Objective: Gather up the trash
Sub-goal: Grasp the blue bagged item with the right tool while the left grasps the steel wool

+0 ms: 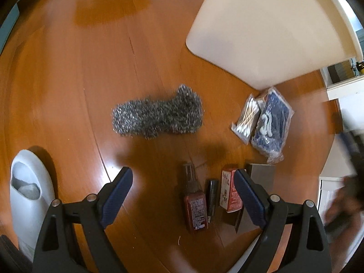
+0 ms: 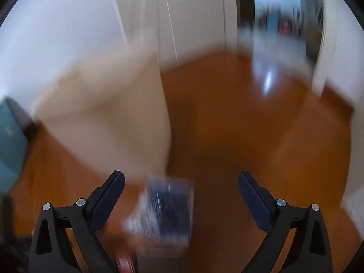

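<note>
In the left wrist view a steel-wool scrubber (image 1: 158, 113) lies mid-table. A bag of cotton swabs (image 1: 246, 117) and a clear bag of blue items (image 1: 271, 125) lie to its right. A red spray bottle (image 1: 195, 202), a small black tube (image 1: 211, 196), a red box (image 1: 231, 190) and a grey card (image 1: 261, 170) lie between the fingers. My left gripper (image 1: 183, 195) is open above them. My right gripper (image 2: 180, 200) is open and empty; its view is blurred, with the blue bag (image 2: 169, 211) below it.
A small white bin (image 1: 29, 195) stands at the table's left edge. A cream placemat (image 1: 268, 31) covers the far right of the wooden table (image 1: 68, 79); it also shows in the right wrist view (image 2: 109, 118). A teal box (image 2: 10, 141) sits at left.
</note>
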Demonstrator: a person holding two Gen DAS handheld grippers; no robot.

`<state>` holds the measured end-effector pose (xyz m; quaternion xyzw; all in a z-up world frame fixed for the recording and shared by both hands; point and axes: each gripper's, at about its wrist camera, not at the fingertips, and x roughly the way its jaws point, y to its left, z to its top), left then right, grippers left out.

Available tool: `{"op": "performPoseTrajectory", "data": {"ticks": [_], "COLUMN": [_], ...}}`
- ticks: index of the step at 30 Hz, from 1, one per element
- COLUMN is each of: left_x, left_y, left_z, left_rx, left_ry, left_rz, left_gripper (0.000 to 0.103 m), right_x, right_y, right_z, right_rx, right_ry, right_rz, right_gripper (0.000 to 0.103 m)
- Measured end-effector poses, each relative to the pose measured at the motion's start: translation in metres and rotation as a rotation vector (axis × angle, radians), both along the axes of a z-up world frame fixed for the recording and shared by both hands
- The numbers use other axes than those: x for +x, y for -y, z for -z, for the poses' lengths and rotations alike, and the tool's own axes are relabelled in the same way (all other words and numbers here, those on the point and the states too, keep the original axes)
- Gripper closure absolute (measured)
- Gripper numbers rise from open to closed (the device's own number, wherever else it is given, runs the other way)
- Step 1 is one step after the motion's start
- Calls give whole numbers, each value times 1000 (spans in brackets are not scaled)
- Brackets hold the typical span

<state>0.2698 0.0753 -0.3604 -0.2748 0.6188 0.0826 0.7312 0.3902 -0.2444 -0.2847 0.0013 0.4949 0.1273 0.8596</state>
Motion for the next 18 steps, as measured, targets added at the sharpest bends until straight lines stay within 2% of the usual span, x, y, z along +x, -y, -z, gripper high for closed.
{"op": "performPoseTrajectory", "data": {"ticks": [3, 4, 9, 12, 13, 14, 15, 16, 17, 18], "left_x": [-2, -3, 2, 12, 19, 25, 34, 42, 48, 54], "left_y": [2, 2, -4, -11, -11, -11, -9, -6, -3, 1], "left_z": [0, 1, 7, 9, 12, 14, 18, 23, 26, 27], "left_rx": [3, 3, 22, 99, 130, 152, 176, 203, 228, 264], "left_ry": [-7, -9, -11, 2, 3, 2, -3, -14, -18, -17], "left_rz": [5, 4, 6, 44, 76, 109, 155, 216, 262, 309], "left_gripper": [12, 12, 12, 12, 12, 12, 12, 12, 12, 12], "right_x": [-4, -3, 8, 13, 15, 15, 15, 15, 14, 13], "right_y": [-22, -27, -41, -45, -46, -46, -48, -51, -50, -47], "right_z": [64, 75, 120, 134, 136, 137, 136, 135, 133, 129], "right_rx": [-81, -85, -82, -86, -66, -43, -33, -26, -7, 17], "right_ry": [-118, -140, -240, -260, -269, -274, -271, -267, -270, -274], "right_rz": [-49, -48, -19, -20, -25, -39, -58, -64, -65, -64], "right_gripper": [3, 3, 3, 5, 9, 29, 42, 48, 63, 69]}}
